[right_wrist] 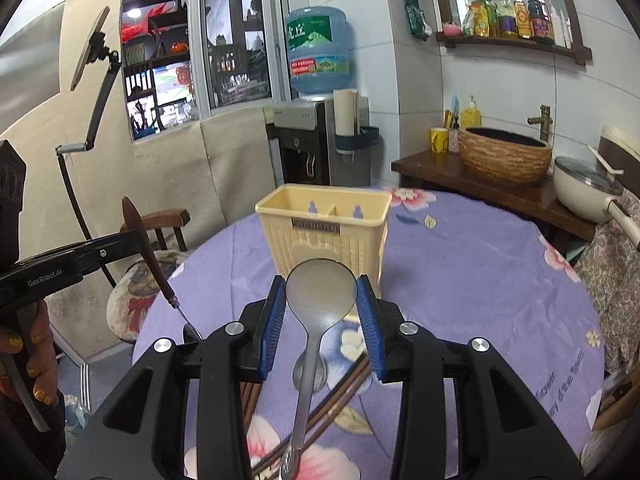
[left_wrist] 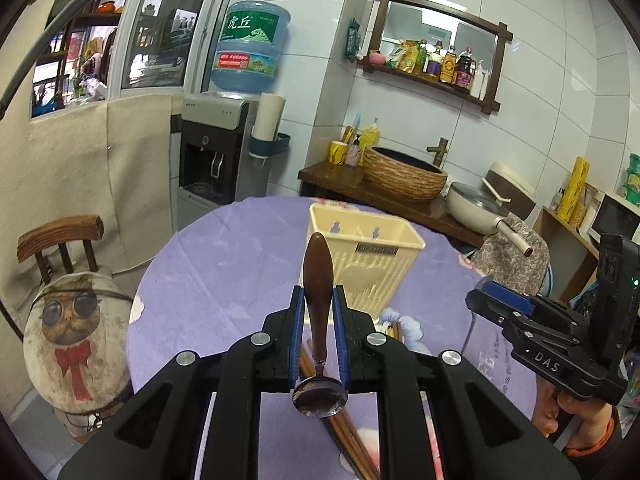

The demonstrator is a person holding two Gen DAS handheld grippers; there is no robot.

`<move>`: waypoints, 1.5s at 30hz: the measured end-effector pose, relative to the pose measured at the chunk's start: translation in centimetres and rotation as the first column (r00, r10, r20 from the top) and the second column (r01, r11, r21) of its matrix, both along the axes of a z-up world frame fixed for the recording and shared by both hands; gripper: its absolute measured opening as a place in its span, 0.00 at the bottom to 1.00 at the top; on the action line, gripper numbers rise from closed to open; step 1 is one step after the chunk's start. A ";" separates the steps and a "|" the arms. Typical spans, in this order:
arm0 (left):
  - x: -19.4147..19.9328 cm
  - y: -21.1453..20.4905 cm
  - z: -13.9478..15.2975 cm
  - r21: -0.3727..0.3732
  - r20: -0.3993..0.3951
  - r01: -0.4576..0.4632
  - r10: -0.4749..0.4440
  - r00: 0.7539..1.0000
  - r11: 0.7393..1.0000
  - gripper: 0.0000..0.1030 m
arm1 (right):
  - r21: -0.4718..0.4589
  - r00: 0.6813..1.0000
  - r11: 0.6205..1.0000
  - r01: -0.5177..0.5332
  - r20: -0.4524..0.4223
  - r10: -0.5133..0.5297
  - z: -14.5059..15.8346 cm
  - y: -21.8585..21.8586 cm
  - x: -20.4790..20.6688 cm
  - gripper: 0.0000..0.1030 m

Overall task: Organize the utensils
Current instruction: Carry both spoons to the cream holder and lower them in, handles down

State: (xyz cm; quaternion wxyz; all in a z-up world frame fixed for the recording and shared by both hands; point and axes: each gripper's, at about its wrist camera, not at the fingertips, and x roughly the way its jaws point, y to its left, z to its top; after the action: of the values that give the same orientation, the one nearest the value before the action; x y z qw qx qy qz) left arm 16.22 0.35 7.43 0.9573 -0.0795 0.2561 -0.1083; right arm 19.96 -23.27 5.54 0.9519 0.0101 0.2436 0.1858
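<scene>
My left gripper (left_wrist: pixel 317 294) is shut on a spoon with a dark wooden handle (left_wrist: pixel 317 276). Its handle points away and its metal bowl hangs toward the camera. In the right wrist view this spoon (right_wrist: pixel 150 258) slants at the far left. My right gripper (right_wrist: pixel 322 286) is shut on the bowl of a steel ladle spoon (right_wrist: pixel 321 292), whose handle trails back toward the camera. A cream two-compartment utensil holder (left_wrist: pixel 366 258) (right_wrist: pixel 326 226) stands empty on the purple tablecloth just beyond both grippers. Brown chopsticks (left_wrist: pixel 348 428) (right_wrist: pixel 340 392) lie on the cloth beneath the grippers.
The round table (right_wrist: pixel 480 272) has a purple flowered cloth. A wooden chair with a cat cushion (left_wrist: pixel 76 344) stands at its left. Behind are a water dispenser (left_wrist: pixel 218 152), a woven basin (left_wrist: pixel 404 174) on a wooden counter, and a white pan (left_wrist: pixel 476 206) at the right.
</scene>
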 end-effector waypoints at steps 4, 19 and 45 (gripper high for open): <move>2.3 -0.1 3.0 -0.018 0.033 0.003 -0.003 0.999 1.000 0.14 | 0.014 0.999 1.000 0.009 0.050 -0.010 2.9 0.4 2.4 0.36; 12.2 -3.5 9.5 -0.023 0.143 -0.036 0.039 0.989 0.999 0.14 | 0.025 0.959 0.985 0.170 0.224 -0.171 9.4 2.1 14.3 0.36; 15.8 -4.9 -2.3 0.033 -0.037 -0.041 0.042 0.998 0.999 0.14 | -0.101 0.961 0.974 0.201 0.212 -0.176 -2.8 2.5 13.0 0.36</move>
State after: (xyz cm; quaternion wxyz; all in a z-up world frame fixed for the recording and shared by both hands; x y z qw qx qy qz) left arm 32.07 -4.54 5.14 0.9555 -0.0716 0.2739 -0.0828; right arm 32.94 -20.82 2.72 0.9839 -0.0433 0.1546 0.0790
